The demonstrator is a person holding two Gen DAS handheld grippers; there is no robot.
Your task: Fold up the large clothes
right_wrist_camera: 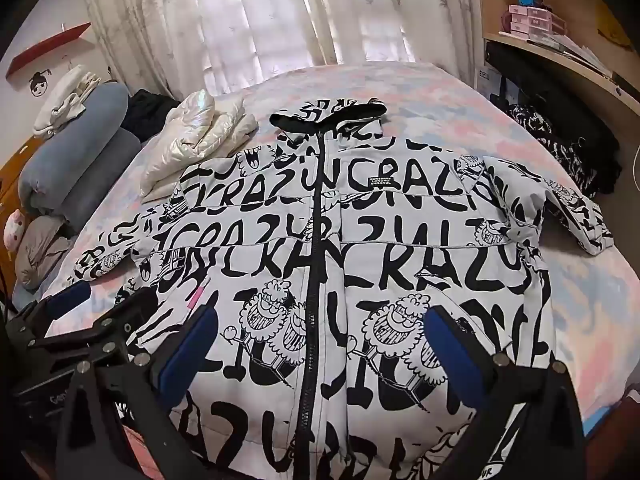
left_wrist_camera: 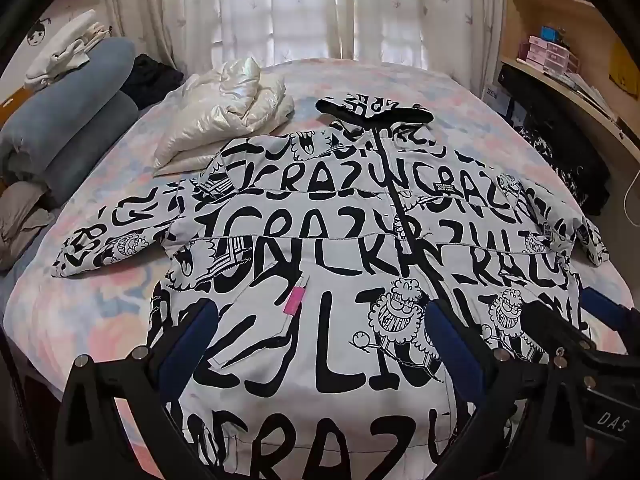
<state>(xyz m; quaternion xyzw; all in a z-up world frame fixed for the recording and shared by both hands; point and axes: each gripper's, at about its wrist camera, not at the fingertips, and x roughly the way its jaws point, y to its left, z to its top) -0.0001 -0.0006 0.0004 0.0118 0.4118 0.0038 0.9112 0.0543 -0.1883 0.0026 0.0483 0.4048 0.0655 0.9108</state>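
Two grippers, left and right, tilted downward over the jacket, jaws wide.

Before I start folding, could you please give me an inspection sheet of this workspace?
Surface: bed with a pastel pink-and-blue floral sheet.
Job's things: white padded jacket with black lettering print, laid flat, front up, zipped, sleeves spread.
Clutter: folded pearly white puffer jacket by its left shoulder; rolled blue-grey bedding at the bed's left edge; black-and-white patterned garment on the right.
Grippers: left gripper and right gripper both open, hovering over the hem, holding nothing.
Cables: thin white cord at the far right.
Surroundings: pale curtains; wooden shelves with boxes.
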